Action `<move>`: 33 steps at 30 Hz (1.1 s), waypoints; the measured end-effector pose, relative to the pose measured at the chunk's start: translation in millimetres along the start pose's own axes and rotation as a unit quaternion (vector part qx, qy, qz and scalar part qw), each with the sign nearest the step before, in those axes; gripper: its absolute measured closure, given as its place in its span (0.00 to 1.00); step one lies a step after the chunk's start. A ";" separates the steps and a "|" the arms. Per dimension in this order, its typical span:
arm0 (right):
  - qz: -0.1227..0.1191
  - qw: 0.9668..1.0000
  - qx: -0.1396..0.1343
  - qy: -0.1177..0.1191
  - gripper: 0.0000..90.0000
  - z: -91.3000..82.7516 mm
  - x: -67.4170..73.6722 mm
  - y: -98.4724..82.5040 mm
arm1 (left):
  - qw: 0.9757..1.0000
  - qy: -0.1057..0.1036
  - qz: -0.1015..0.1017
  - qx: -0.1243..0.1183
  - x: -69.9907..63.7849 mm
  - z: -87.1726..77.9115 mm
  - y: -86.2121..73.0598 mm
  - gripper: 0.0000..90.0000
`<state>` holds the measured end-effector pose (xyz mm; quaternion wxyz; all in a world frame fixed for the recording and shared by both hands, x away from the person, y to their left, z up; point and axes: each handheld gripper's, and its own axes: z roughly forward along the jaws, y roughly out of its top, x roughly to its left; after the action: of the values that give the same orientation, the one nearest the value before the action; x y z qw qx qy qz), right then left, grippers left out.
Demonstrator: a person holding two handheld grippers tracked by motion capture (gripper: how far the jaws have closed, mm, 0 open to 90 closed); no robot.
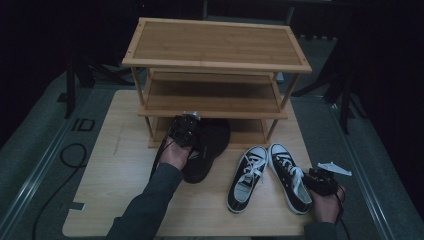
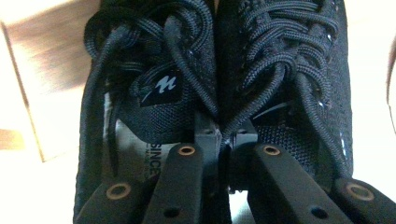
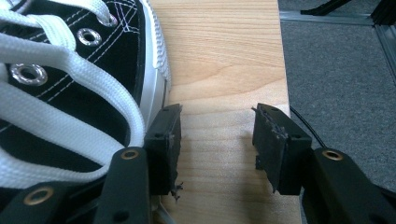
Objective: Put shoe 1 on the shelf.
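Item: pair of black sneakers (image 1: 207, 145), lying side by side on the table (image 1: 115, 165) in front of the wooden shoe rack (image 1: 215, 65), toes at its bottom shelf. Left gripper (image 1: 186, 129) pinched their two inner collars together, jaws nearly closed. Right gripper (image 1: 320, 181) rested by the black-and-white canvas shoes (image 1: 267, 172), jaws moderately apart, holding nothing.

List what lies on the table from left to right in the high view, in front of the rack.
Left tongs shut on the black shoes → left canvas sneaker → right canvas sneaker → right tongs, open.
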<state>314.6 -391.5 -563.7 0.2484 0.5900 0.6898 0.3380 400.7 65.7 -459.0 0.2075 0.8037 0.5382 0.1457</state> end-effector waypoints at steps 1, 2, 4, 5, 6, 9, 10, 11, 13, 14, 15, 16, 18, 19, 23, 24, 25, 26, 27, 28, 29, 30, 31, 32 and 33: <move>0.000 1.000 0.000 0.000 0.57 0.0 0.0 0.0 | 1.000 0.004 0.001 -0.001 0.4 -0.2 -0.7 0.96; 0.000 1.000 0.000 0.000 0.57 0.0 0.0 0.0 | 1.000 0.008 0.000 -0.003 0.8 -0.6 -1.5 0.96; 0.000 1.000 0.000 0.000 0.57 0.0 0.0 0.0 | 1.000 0.014 -0.005 -0.006 3.7 -1.4 -3.1 0.96; 0.000 1.000 0.000 0.000 0.57 0.0 0.0 0.0 | 1.000 0.017 -0.009 -0.009 5.7 -1.6 -4.3 0.96; 0.000 1.000 0.000 0.000 0.57 0.0 -0.1 0.0 | 1.000 0.023 -0.010 -0.009 7.9 -2.1 -5.4 0.96; 0.000 1.000 0.000 0.000 0.57 0.0 -0.1 0.0 | 0.999 0.035 -0.017 -0.010 14.8 -3.7 -9.2 0.96; 0.000 1.000 0.000 0.000 0.57 0.0 -0.1 0.0 | 0.999 0.038 -0.021 -0.011 17.2 -4.1 -10.5 0.96; 0.000 1.000 0.000 0.000 0.57 0.0 0.0 0.0 | 0.999 0.040 -0.023 -0.012 19.1 -4.3 -11.6 0.96; 0.000 1.000 0.000 0.000 0.57 0.1 0.0 0.0 | 0.999 0.042 -0.026 -0.013 20.6 -4.4 -12.5 0.96; 0.000 1.000 0.000 0.000 0.57 0.0 0.1 0.0 | 0.999 0.042 -0.026 -0.014 20.3 -4.2 -12.6 0.95; 0.000 1.000 0.000 0.000 0.57 0.0 0.1 0.0 | 0.999 0.042 -0.026 -0.014 20.3 -4.2 -12.6 0.95; 0.000 1.000 0.000 0.000 0.57 0.1 0.1 0.0 | 0.999 0.043 -0.022 -0.015 18.0 -3.6 -12.3 0.95; 0.000 1.000 0.000 -0.001 0.57 0.0 0.2 0.0 | 0.999 0.043 -0.019 -0.015 14.0 -3.0 -11.1 0.94; 0.000 1.000 0.000 -0.001 0.57 0.1 0.1 0.0 | 0.999 0.043 -0.017 -0.015 11.9 -2.5 -10.5 0.94; 0.000 1.000 0.000 -0.001 0.57 0.1 0.1 0.0 | 0.999 0.047 -0.024 -0.015 6.0 -1.2 -8.2 0.90; 0.000 1.000 0.000 -0.001 0.57 0.1 0.1 0.0 | 0.999 0.045 -0.026 -0.015 5.3 -1.2 -7.7 0.90; 0.000 1.000 0.000 -0.001 0.57 0.0 0.1 0.0 | 0.999 0.043 -0.027 -0.016 4.6 -1.1 -7.2 0.89; 0.000 1.000 0.000 -0.001 0.57 0.0 0.2 0.0 | 0.999 0.042 -0.029 -0.015 3.8 -1.0 -6.7 0.88; 0.000 1.000 0.000 -0.001 0.57 0.1 0.1 0.0 | 0.999 0.041 -0.028 -0.014 3.3 -1.0 -6.0 0.88; 0.000 1.000 0.000 -0.001 0.57 0.1 0.1 0.0 | 0.999 0.041 -0.031 -0.014 2.8 -0.8 -5.2 0.88; 0.000 1.000 0.000 -0.001 0.57 0.1 0.1 0.0 | 0.999 0.040 -0.033 -0.015 2.5 -0.6 -4.5 0.88; -0.001 1.000 0.000 -0.001 0.57 0.1 0.1 0.0 | 0.999 0.039 -0.034 -0.015 2.3 -0.2 -3.3 0.87; 0.000 1.000 0.000 -0.001 0.57 0.1 0.1 0.0 | 0.998 0.039 -0.036 -0.016 2.2 0.1 -2.4 0.86; 0.000 1.000 0.000 -0.001 0.57 0.1 0.1 0.0 | 0.998 0.039 -0.035 -0.016 2.3 0.3 -1.8 0.86; 0.000 1.000 0.000 -0.001 0.57 0.0 0.2 0.0 | 0.999 0.040 -0.033 -0.016 2.6 0.4 -1.2 0.85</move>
<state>314.6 -391.3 -563.8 0.2491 0.5902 0.6896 0.3376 400.9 68.4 -459.9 0.2032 0.7756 0.5701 0.1794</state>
